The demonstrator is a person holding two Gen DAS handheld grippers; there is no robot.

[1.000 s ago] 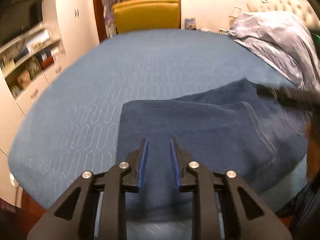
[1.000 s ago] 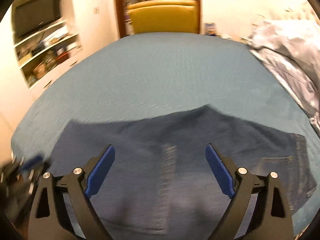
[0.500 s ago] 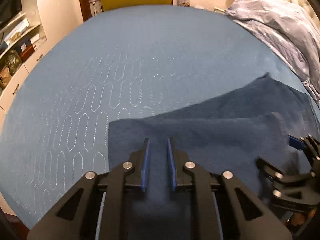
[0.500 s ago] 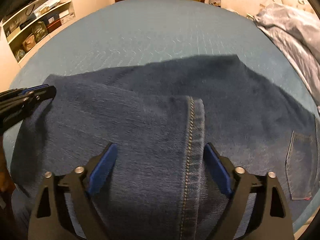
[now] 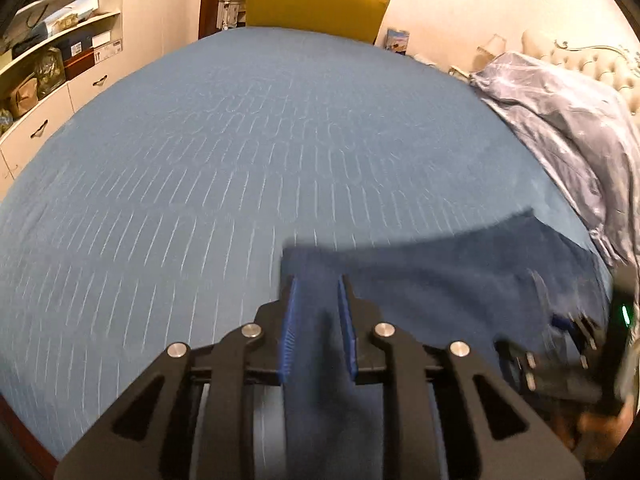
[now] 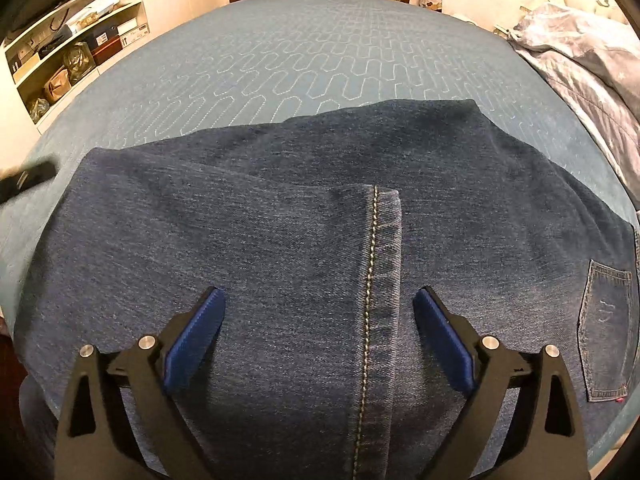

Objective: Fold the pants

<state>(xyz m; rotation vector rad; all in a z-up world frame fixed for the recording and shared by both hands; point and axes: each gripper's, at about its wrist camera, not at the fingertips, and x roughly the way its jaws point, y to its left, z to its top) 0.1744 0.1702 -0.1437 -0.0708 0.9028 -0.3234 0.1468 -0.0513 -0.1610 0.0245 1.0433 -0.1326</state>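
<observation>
While the dark blue denim pants (image 6: 280, 240) lay folded on the quilted blue bedspread (image 6: 320, 52), the right gripper (image 6: 320, 312) hung wide over them; the left gripper (image 5: 318, 312), narrow and opening, had denim between its pads. Advice: release only once 2 layers sat flush.

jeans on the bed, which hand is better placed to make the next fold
Left, probably. The left claw already has denim of the jeans between its opening jaws, while the right claw hovers wide open over the hem, gripping nothing.
</observation>
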